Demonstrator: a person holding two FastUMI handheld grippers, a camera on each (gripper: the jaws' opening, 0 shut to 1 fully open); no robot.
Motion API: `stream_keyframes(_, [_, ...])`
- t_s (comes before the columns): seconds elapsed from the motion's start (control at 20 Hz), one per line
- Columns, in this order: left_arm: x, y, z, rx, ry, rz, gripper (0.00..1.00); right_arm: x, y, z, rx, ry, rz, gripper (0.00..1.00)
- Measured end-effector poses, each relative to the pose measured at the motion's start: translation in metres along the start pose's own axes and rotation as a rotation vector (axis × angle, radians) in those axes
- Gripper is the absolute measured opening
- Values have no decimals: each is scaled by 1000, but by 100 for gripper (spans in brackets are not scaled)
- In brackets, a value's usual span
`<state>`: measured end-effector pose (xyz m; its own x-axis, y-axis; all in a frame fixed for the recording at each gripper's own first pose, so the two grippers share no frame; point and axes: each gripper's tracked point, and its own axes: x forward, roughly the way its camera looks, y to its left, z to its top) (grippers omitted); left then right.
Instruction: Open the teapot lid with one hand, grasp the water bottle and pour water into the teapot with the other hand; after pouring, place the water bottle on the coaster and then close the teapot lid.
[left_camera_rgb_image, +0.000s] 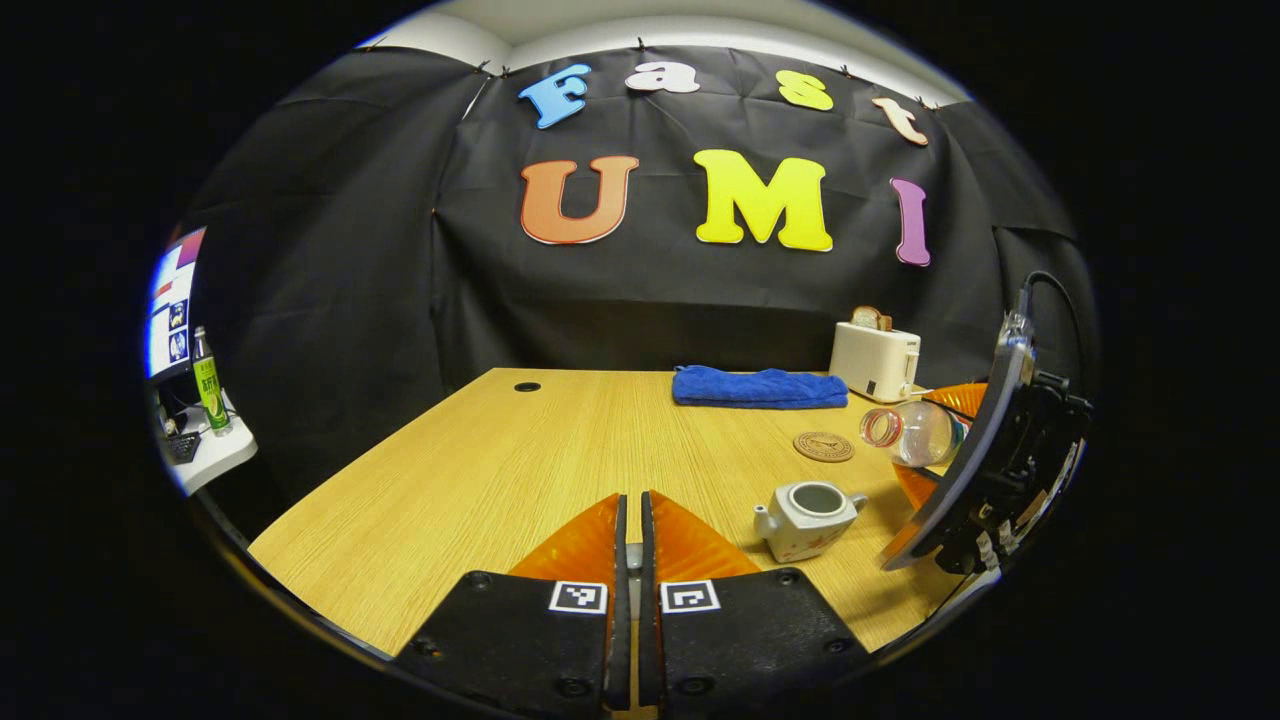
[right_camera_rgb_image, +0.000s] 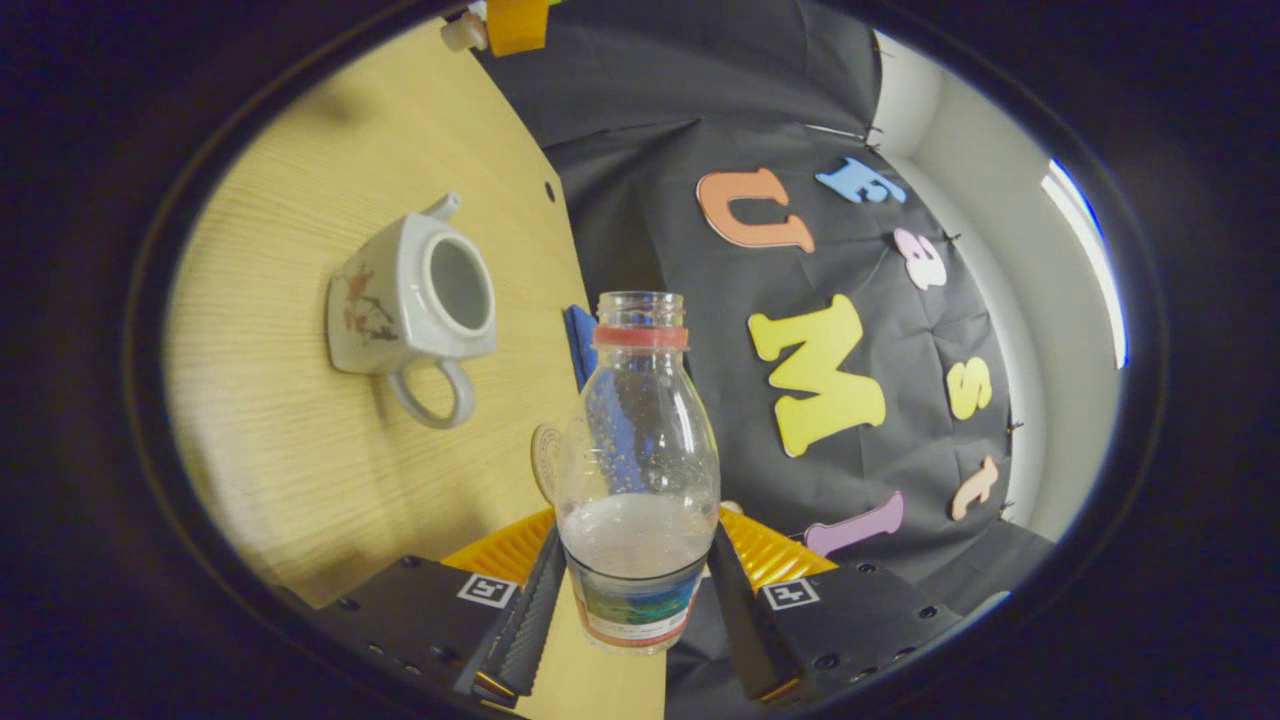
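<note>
1. The counter you work over is pale wood grain, with a folded blue towel and a white toaster along its far edge by the black cloth wall.
2. Your right gripper is rolled hard onto its side: in the right gripper view the counter stands up as a wall on the left. In the left gripper view it hangs above the counter's right edge, near the teapot. Its fingers are spread to the bottle's width and press on its lower body from both sides.
3. Your left gripper is held low and level over the counter's near edge, aimed at the far wall. Its fingers are drawn together with only a thin slit between them. Whether they hold anything in that slit you cannot tell.
4. The water bottle is clear plastic, uncapped, with a red ring under the mouth and a coloured label at the base. Its long axis lies close to level, mouth towards the teapot's side, above the counter and just right of the coaster.
5. The teapot is white with a floral print. It stands upright on the counter, lid off, mouth open, spout towards your left, handle towards the right gripper.
6. The round brown coaster lies flat and bare beyond the teapot.
</note>
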<state>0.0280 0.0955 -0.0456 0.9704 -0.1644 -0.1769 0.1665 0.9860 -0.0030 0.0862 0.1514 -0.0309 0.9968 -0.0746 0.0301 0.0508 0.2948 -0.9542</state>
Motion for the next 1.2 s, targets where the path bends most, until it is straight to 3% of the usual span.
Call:
stream_keyframes(0.8, [3, 8, -13, 46, 16, 10, 6, 2, -7, 13, -381, -69, -43, 75])
stream_keyframes(1.2, [1, 13, -14, 67, 14, 30, 6, 4, -36, 27, -561, -116, -152, 75])
